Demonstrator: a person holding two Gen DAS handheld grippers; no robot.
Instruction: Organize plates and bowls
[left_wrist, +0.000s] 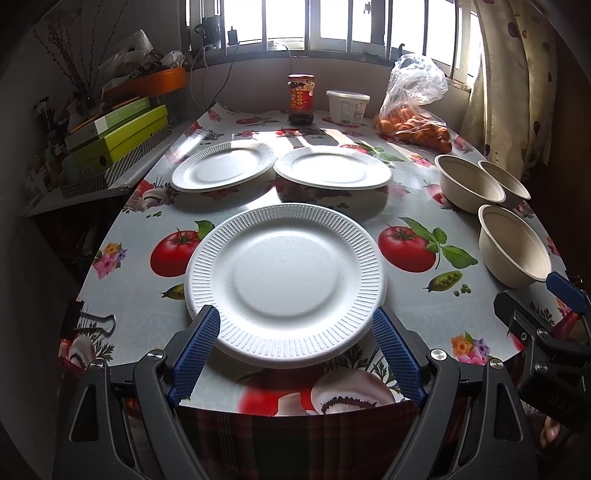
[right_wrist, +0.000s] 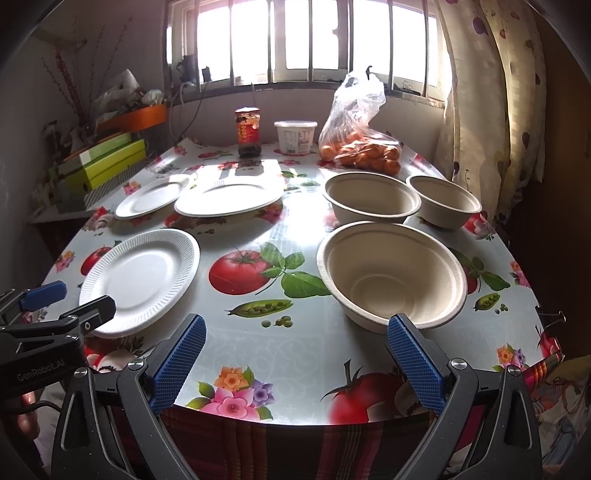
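Your left gripper (left_wrist: 295, 347) has its blue ribbed fingers spread wide, one on each side of the near rim of the nearest white ribbed paper plate (left_wrist: 286, 280), and from the left wrist view you cannot tell whether the pads touch the rim or sit just clear of it. That plate lies flat near the front edge of the table covered with a glossy fruit-and-flower oilcloth (left_wrist: 406, 206). Beyond it, two more white paper plates sit side by side: the far left plate (left_wrist: 223, 166) and the far right plate (left_wrist: 332, 168), whose rims meet or slightly overlap. Your right gripper (right_wrist: 295, 362) is also spread apart and holds nothing; it hangs over the front edge of the table, with its right finger just in front of the nearest beige pulp bowl (right_wrist: 391, 271). Behind that bowl stand two further beige bowls, the middle bowl (right_wrist: 371, 197) and the far right bowl (right_wrist: 443, 201), upright and close together. At the back of the table, under the barred window, stand a red-labelled sauce jar (right_wrist: 248, 133), a white plastic tub (right_wrist: 295, 136) and a clear plastic bag of oranges (right_wrist: 360, 147).
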